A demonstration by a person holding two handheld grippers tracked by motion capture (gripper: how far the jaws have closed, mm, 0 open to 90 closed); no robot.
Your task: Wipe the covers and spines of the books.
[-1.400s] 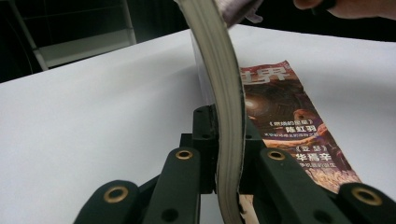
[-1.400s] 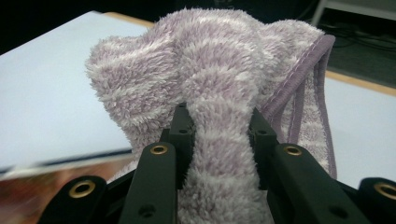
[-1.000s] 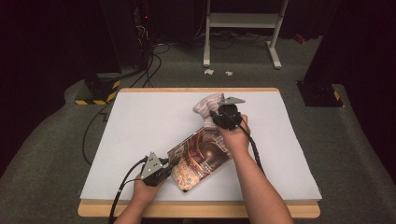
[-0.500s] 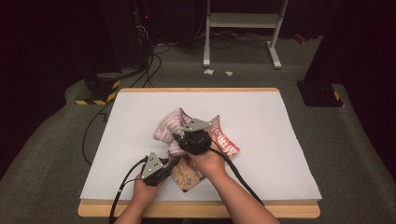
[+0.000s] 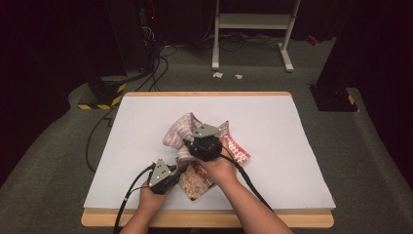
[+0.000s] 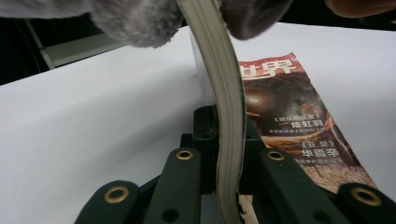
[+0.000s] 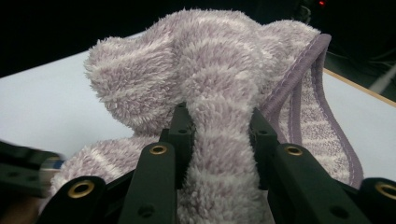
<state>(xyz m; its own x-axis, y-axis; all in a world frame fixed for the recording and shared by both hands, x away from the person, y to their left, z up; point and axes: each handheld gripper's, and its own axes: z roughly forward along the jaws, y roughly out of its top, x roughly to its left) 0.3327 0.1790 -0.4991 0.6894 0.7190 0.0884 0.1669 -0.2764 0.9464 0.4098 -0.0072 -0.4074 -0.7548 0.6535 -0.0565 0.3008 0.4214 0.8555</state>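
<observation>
A magazine with a reddish-brown cover lies on the white table top, partly bent upward. My left gripper is shut on its near edge. In the left gripper view the stacked page edges run up between the jaws of my left gripper, and the printed cover lies to the right. My right gripper is over the magazine's middle, shut on a fluffy lilac striped towel. In the right gripper view a bunched fold of the towel is squeezed in my right gripper.
The table's wooden rim runs along the front by the person's forearms. Black cables trail off the left side onto the grey carpet. A white metal stand is on the floor behind the table.
My right gripper has moved left and toward the person from the magazine's far end, dragging the towel with it. The magazine has buckled upward. The left gripper has stayed put.
</observation>
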